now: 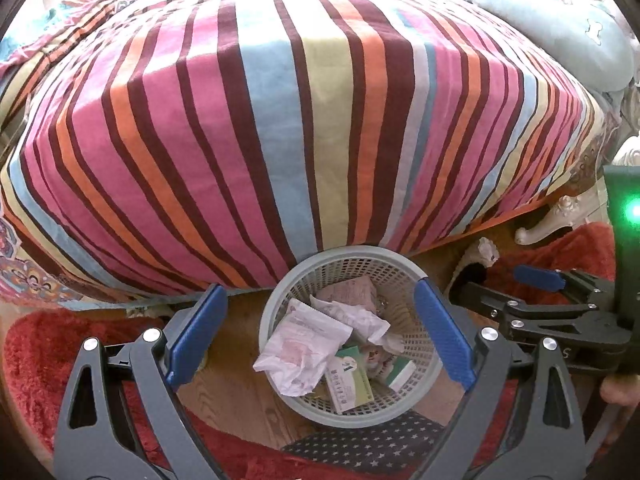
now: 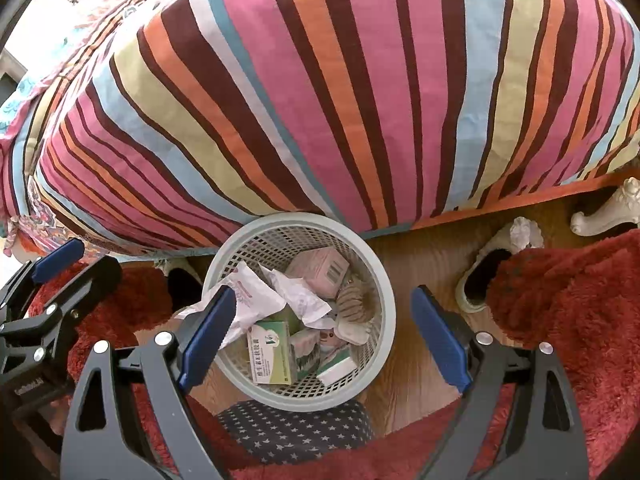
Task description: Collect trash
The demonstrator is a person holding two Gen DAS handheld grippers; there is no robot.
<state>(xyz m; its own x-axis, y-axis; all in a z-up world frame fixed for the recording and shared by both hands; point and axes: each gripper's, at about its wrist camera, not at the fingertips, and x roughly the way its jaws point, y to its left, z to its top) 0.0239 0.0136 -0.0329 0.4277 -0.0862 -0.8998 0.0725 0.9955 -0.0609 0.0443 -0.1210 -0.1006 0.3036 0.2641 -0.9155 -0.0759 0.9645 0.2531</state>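
baskets: 1 (image 2: 224,248) | claws: 2 (image 2: 324,340) (image 1: 320,336) | slippers: 1 (image 2: 486,276) | green-white boxes: 1 (image 2: 274,354)

A bed draped in a striped cover (image 1: 280,128) of pink, maroon, orange and pale blue fills most of both views, washed out by bright light along its top. Below it runs wood-grain floor (image 2: 416,248), with a shaggy red rug (image 2: 580,304) to the side. A carved cream furniture leg (image 2: 608,212) stands just beyond the rug.
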